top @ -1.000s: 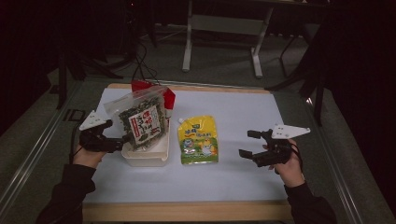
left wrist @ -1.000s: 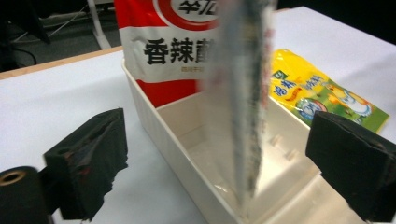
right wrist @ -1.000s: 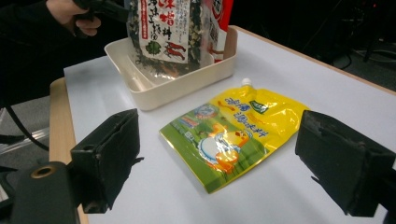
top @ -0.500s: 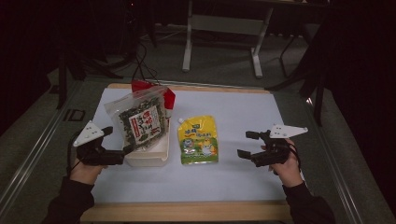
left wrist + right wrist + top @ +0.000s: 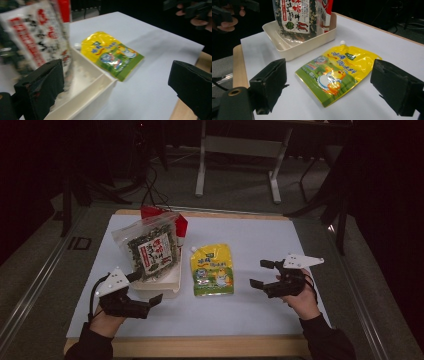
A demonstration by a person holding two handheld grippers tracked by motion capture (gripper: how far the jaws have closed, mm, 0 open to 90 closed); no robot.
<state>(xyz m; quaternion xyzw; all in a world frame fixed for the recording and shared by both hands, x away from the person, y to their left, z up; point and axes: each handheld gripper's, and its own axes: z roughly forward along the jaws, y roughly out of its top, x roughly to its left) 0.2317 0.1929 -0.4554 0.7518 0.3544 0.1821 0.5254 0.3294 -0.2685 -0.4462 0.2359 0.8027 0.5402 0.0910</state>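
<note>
A clear bag of dried greens with a white and red label [image 5: 150, 250] [image 5: 297, 17] leans upright in a cream tray [image 5: 155, 288] [image 5: 92, 85] [image 5: 307, 45]. A yellow and green spout pouch [image 5: 212, 270] [image 5: 112, 55] [image 5: 337, 70] lies flat on the white mat just right of the tray. My left gripper [image 5: 147, 287] [image 5: 116, 86] is open at the tray's near left corner, holding nothing. My right gripper [image 5: 257, 274] [image 5: 337, 87] is open to the right of the pouch, jaws pointing at it, apart from it.
A red packet [image 5: 181, 225] stands behind the bag at the tray's far end. The white mat [image 5: 280, 245] covers a wooden table whose edge [image 5: 200, 345] runs along the front. A metal stand [image 5: 240, 150] and cables lie on the floor beyond.
My left gripper has drawn back from beside the bag toward the table's near edge. The right gripper has barely shifted. Bag, tray and pouch stay put.
</note>
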